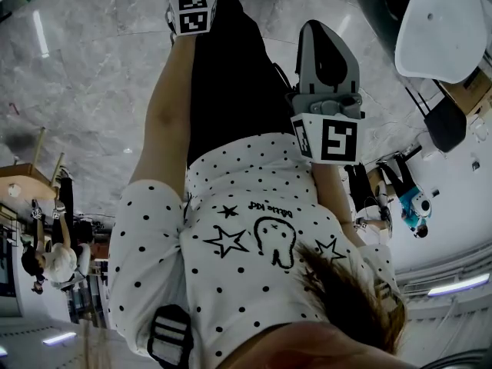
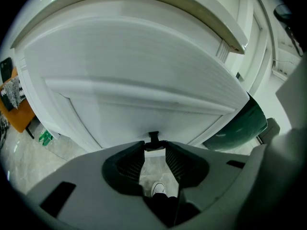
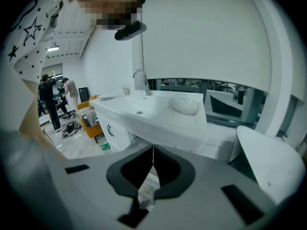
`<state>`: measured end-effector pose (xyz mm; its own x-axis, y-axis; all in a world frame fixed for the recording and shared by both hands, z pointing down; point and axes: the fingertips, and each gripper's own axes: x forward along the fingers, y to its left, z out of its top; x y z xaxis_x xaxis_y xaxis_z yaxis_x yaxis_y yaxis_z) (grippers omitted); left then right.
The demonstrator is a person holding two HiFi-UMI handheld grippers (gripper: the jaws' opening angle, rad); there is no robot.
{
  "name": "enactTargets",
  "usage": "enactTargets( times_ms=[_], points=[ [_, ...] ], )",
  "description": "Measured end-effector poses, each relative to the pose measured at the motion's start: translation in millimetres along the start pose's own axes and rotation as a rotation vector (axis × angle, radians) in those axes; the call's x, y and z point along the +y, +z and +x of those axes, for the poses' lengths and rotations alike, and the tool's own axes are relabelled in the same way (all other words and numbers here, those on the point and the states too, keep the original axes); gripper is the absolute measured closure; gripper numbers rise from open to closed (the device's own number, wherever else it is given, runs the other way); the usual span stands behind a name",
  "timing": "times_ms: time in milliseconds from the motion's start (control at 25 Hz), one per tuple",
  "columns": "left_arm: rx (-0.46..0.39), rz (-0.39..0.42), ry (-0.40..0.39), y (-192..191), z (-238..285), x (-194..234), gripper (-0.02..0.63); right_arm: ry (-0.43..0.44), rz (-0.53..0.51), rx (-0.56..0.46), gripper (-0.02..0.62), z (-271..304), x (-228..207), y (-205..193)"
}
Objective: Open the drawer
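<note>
The white drawer front [image 2: 144, 66] fills the left gripper view. Its small black handle [image 2: 154, 139] lies across the gap between my left gripper's [image 2: 154, 148] tips, with the ribbed pads [image 2: 176, 164] close on either side of it. My shoe shows on the floor below, through the jaws. In the head view only that gripper's marker cube [image 1: 192, 12] shows, beyond my leg. My right gripper [image 3: 153, 158] hangs off to the side with its jaws touching and nothing held; its marker cube [image 1: 332, 138] is at my right hip.
A white sink counter [image 3: 158, 121] with a tap [image 3: 140, 76] stands ahead of the right gripper, a white rounded seat [image 3: 271, 159] to its right. People and orange furniture [image 3: 91, 119] are far left. A dark green rounded object [image 2: 240, 126] sits right of the drawer.
</note>
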<state>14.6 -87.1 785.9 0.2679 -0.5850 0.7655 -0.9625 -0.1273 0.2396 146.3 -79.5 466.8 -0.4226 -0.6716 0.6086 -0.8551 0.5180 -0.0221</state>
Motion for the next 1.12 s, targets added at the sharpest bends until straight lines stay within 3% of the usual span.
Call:
enactTargets(
  times_ms=[1120],
  points=[
    [0.067,-0.047,0.048,10.6,-30.4,0.4,0.486,0.015,0.038,-0.055,0.581,1.5,-8.3,19.2]
  ],
)
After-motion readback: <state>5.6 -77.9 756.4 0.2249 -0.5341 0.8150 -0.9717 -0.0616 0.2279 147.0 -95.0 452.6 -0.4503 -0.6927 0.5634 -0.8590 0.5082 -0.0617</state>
